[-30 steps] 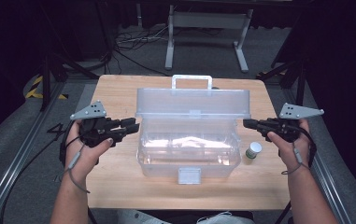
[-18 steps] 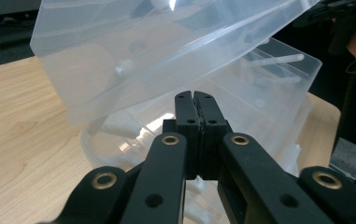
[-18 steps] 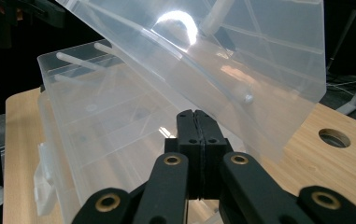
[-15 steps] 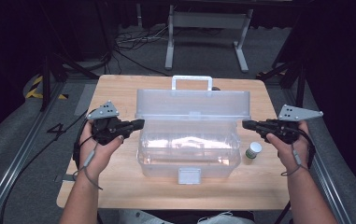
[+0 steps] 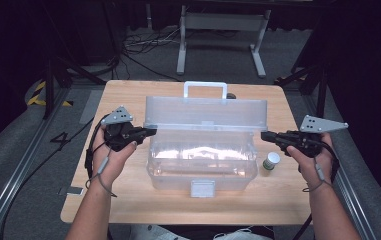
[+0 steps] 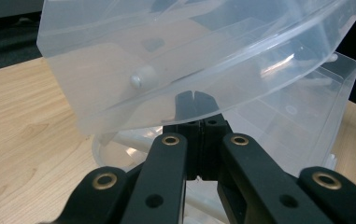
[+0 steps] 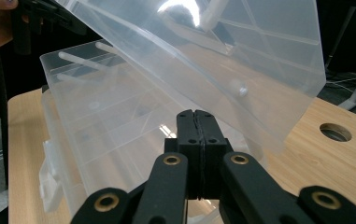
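A clear plastic toolbox (image 5: 203,167) stands mid-table with its lid (image 5: 205,112) raised partway and a white handle (image 5: 205,87) behind it. My left gripper (image 5: 152,132) is shut, its tips at the lid's left end. In the left gripper view the shut jaw tips (image 6: 194,100) sit just under the lid's (image 6: 189,51) lower edge and show through the plastic. My right gripper (image 5: 264,135) is shut too, its tips (image 7: 195,116) beside the lid's (image 7: 241,51) right end, over the box's base (image 7: 101,116). Neither pair of jaws holds anything.
A small white-capped bottle (image 5: 271,161) stands on the table just right of the box, under my right gripper. A round hole (image 7: 335,132) is cut in the wooden tabletop (image 5: 128,95) near the far edge. Cables and metal stand legs (image 5: 223,45) lie on the floor beyond.
My left gripper has moved right, from beside the box to the lid's left end. The right gripper and the lid have stayed about where they were.
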`<state>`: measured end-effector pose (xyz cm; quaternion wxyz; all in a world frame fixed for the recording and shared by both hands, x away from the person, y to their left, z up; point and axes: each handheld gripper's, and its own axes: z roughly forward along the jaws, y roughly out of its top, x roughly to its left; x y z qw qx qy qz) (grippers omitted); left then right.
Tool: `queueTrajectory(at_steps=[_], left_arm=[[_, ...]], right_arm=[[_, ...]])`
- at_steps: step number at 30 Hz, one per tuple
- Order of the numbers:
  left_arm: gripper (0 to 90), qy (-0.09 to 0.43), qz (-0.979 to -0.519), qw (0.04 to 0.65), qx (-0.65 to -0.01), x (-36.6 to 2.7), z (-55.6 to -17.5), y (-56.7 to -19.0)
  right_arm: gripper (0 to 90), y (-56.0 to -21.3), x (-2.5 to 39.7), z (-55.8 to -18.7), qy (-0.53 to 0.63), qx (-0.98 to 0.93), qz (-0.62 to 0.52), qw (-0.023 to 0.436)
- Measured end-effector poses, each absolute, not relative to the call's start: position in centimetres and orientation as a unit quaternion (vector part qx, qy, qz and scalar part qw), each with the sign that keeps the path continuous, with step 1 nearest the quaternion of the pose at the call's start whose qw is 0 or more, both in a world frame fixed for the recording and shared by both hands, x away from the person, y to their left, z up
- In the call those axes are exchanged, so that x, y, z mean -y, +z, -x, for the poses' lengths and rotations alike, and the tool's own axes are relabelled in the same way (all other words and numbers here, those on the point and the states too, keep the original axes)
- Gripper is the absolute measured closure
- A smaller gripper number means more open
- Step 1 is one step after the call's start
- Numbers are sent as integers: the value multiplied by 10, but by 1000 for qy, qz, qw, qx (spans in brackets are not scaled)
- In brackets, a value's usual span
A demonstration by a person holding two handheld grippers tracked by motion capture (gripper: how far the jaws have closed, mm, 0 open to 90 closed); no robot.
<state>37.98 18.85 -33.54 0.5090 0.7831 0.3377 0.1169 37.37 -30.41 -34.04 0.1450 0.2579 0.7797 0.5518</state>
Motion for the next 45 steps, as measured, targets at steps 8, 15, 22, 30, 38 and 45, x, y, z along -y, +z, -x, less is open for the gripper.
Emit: queueTrajectory(at_steps=[8,15,22,30,38,45], left_arm=[[900,116,-783,509,-339,-189,-381,-334],[899,116,-782,511,-338,-189,-384,-332],[899,113,-780,516,-337,-187,-386,-330],[900,113,-780,515,-338,-187,-386,-330],[899,113,-780,514,-338,-187,-386,-330],[899,111,-781,512,-339,-187,-384,-331]], right_arm=[[836,-341,305,-369,544,-781,-265,155],[737,-340,307,-364,532,-772,-293,187],[577,-339,300,-362,534,-749,-320,227],[549,-340,283,-369,534,-731,-340,254],[529,-342,269,-374,527,-725,-344,281],[521,-343,265,-378,527,-716,-351,294]])
